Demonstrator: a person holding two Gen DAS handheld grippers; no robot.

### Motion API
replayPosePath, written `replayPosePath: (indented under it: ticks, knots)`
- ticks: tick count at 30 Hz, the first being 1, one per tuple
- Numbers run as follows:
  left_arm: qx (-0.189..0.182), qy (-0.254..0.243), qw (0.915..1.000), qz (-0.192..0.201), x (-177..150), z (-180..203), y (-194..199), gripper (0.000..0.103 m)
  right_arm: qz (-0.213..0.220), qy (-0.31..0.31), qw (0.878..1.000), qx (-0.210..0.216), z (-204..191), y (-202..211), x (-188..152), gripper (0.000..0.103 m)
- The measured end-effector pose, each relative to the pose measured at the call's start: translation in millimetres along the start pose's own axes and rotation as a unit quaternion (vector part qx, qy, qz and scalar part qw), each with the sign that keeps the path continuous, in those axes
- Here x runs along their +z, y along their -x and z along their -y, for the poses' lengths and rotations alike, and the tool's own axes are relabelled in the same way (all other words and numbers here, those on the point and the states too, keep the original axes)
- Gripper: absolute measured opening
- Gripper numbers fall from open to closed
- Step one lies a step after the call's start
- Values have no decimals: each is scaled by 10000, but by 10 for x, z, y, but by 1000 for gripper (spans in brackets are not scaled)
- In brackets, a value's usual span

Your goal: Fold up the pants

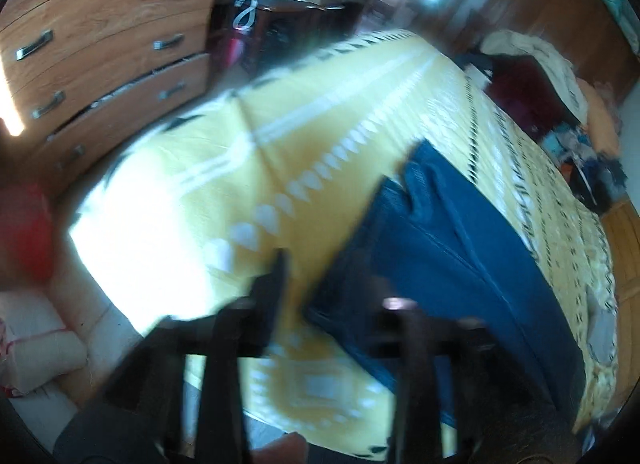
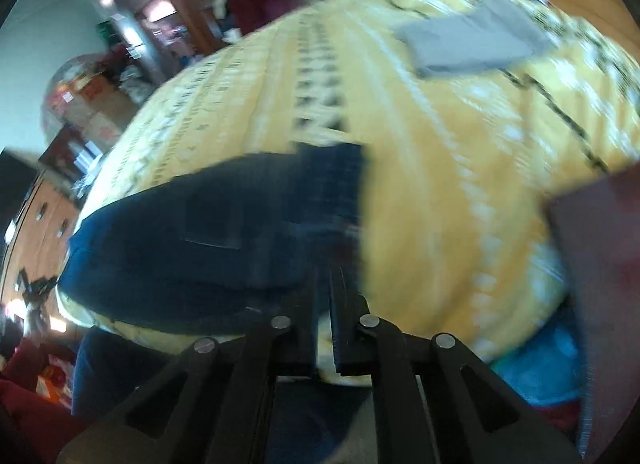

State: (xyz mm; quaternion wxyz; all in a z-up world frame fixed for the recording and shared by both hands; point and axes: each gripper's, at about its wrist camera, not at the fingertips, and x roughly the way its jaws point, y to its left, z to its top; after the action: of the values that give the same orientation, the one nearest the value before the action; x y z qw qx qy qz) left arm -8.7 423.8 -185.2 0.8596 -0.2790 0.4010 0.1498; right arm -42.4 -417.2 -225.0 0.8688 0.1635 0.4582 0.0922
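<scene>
Blue pants [image 1: 452,240] lie stretched on a bed with a yellow patterned cover [image 1: 320,120]. In the left wrist view my left gripper [image 1: 332,284] is open just above the near end of the pants, its fingers [image 1: 276,280] wide apart and blurred. In the right wrist view the pants [image 2: 208,232] look folded, with a back pocket showing. My right gripper [image 2: 329,284] is at their near edge with its fingers nearly together; the frame is blurred and it is unclear whether cloth is between them.
A wooden chest of drawers [image 1: 108,48] stands left of the bed. Piled clothes and bedding [image 1: 536,80] lie at the far end. A folded grey garment [image 2: 476,40] lies on the cover [image 2: 460,168]. A dark red item [image 2: 596,264] is at right.
</scene>
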Motion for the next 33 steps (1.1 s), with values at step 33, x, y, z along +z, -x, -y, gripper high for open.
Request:
replayPosePath:
  ticks: [33]
  knots:
    - [-714, 433, 9844, -1550, 360, 694, -890, 81, -749, 2869, 9537, 499, -2884, -1888, -73, 45]
